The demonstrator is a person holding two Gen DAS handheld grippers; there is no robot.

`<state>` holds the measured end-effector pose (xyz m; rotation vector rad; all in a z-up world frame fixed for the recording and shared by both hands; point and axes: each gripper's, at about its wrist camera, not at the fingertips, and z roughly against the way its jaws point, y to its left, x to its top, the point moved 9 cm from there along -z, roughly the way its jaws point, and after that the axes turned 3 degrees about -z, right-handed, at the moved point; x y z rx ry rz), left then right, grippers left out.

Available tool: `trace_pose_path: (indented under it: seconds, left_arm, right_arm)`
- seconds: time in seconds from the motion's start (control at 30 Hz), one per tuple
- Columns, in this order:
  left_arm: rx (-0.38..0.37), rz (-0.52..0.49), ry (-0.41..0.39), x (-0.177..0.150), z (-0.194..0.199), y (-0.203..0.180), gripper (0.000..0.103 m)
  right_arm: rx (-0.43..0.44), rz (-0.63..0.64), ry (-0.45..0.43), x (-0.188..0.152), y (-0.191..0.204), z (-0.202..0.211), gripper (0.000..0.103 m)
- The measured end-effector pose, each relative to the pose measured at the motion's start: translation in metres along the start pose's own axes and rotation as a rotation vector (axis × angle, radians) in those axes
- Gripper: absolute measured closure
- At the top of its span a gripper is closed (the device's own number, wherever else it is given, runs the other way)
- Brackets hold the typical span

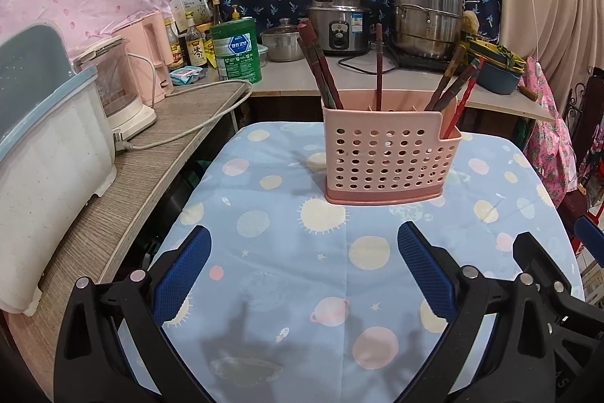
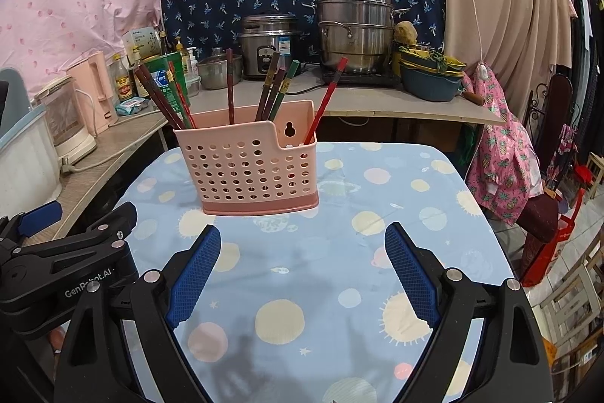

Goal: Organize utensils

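Note:
A pink perforated utensil holder (image 1: 385,161) (image 2: 251,170) stands upright on the blue planet-print tablecloth (image 1: 287,274) (image 2: 332,225). Several dark and red chopsticks (image 1: 321,67) (image 2: 158,93) lean in its compartments; one red chopstick (image 2: 324,101) (image 1: 462,104) sits in the low right-hand pocket. My left gripper (image 1: 304,244) hovers open over the cloth, short of the holder, with nothing between its blue pads. My right gripper (image 2: 302,246) is likewise open and empty, just in front of the holder. The left gripper's black body (image 2: 68,252) shows at the left of the right wrist view.
A wooden side counter (image 1: 151,153) on the left carries a white bin (image 1: 45,153), a blender (image 1: 117,82) and a loose cord. The back counter (image 2: 377,101) holds a rice cooker (image 2: 268,44), steel pots (image 2: 355,25), bottles, a green tin (image 1: 236,48) and stacked bowls (image 2: 430,78). Chairs and hanging clothes stand right.

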<state>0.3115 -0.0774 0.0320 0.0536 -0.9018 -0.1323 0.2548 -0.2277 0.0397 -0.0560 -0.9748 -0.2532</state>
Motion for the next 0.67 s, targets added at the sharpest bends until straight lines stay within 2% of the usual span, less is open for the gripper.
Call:
trace_pose_path:
  seconds: [0.37,0.5,0.67]
  left_arm:
    - [-0.002,-0.001,0.001,0.0008,-0.0018,0.0002,0.009]
    - [0.019,0.000,-0.009,0.0019,-0.0020,0.0021,0.009]
    - [0.001,0.012,0.006,0.0010,-0.0047,0.0018,0.009]
  right_arm:
    - [0.001,-0.001,0.000,0.0004,-0.0002,0.0005,0.018]
    - [0.003,0.004,0.001,0.0013,0.0003,-0.0009,0.018]
    - [0.008,0.002,0.002,0.0019,0.0004,-0.0021,0.018]
